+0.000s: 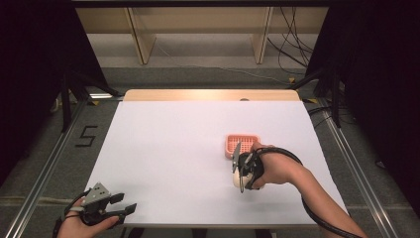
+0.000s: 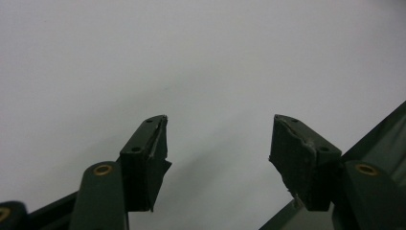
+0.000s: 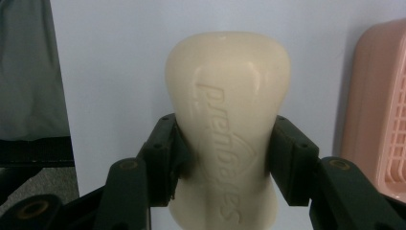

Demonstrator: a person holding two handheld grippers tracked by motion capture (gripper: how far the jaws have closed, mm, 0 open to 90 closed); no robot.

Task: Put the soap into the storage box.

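Right gripper view: right gripper [image 3: 222,158] pinching cream soap bar [image 3: 229,110] at its waist, frame centre, pink basket [image 3: 378,110] at right edge. High view, lower left: left gripper [image 1: 119,204] spread, holding nothing, over white table [image 1: 168,144].

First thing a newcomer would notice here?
The cream soap bar clamped at its waist between the right gripper jaws, at the table's right. Next, the pink basket just beyond it on the white table. The left gripper sits open at the near left corner.
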